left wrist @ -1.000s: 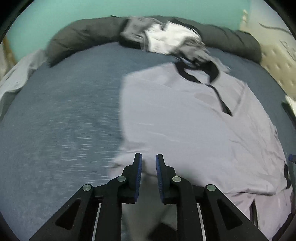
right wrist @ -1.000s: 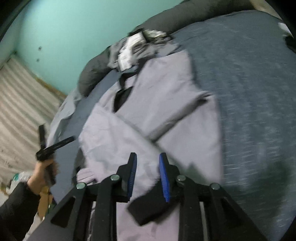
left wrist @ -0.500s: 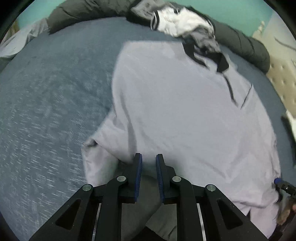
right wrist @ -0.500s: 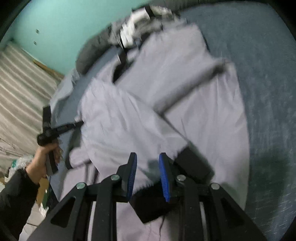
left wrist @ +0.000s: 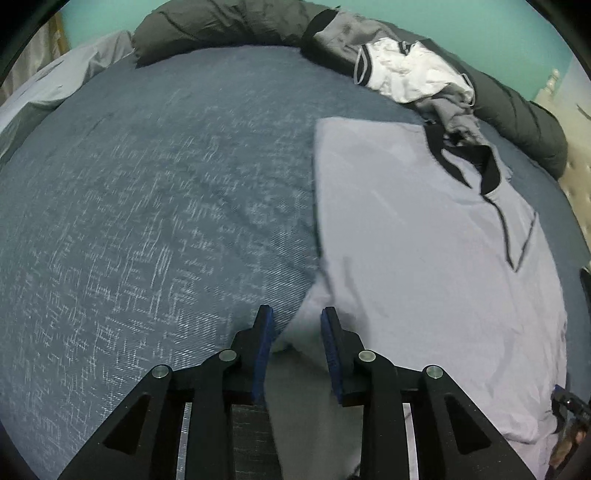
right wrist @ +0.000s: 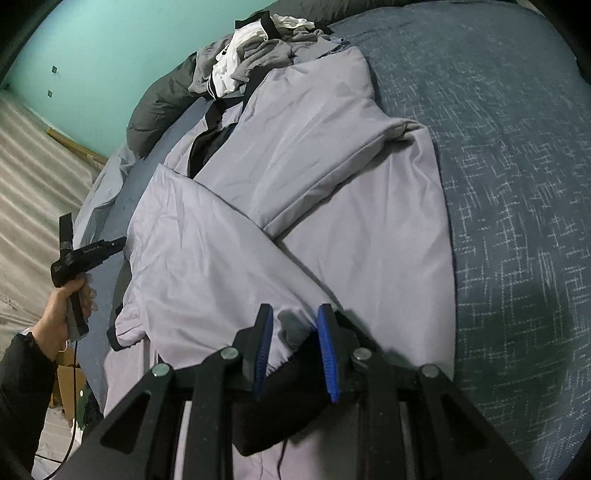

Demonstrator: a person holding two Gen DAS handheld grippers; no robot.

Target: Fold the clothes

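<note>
Big blue bed (left wrist: 155,206) takes up most of the room, dark duvet (left wrist: 229,26) rolled along the far edge w/ a heap of grey and white clothes (left wrist: 406,74) on it, not yet folded.

The lilac shirt (left wrist: 413,240) lies spread on the bed's right half, black collar toward the heap. From the right wrist cam both sides look folded in over the body: one sleeve panel (right wrist: 306,140) lies across the top, another flap (right wrist: 207,266) crosses nearer me. So I'd say the side folds are about done; bottom-to-top fold still left, then the heap.

Left gripper (left wrist: 295,343) is low at the shirt's near corner, jaws opening, a bit of lilac fabric between them but pads don't seem to press it – looks like a release.

Right gripper (right wrist: 293,343) sits narrow, pinching the black-cuffed sleeve end (right wrist: 295,328) at the shirt's near edge.

Person's hand (right wrist: 62,306) w/ the left tool shows at that cam's left edge.
</note>
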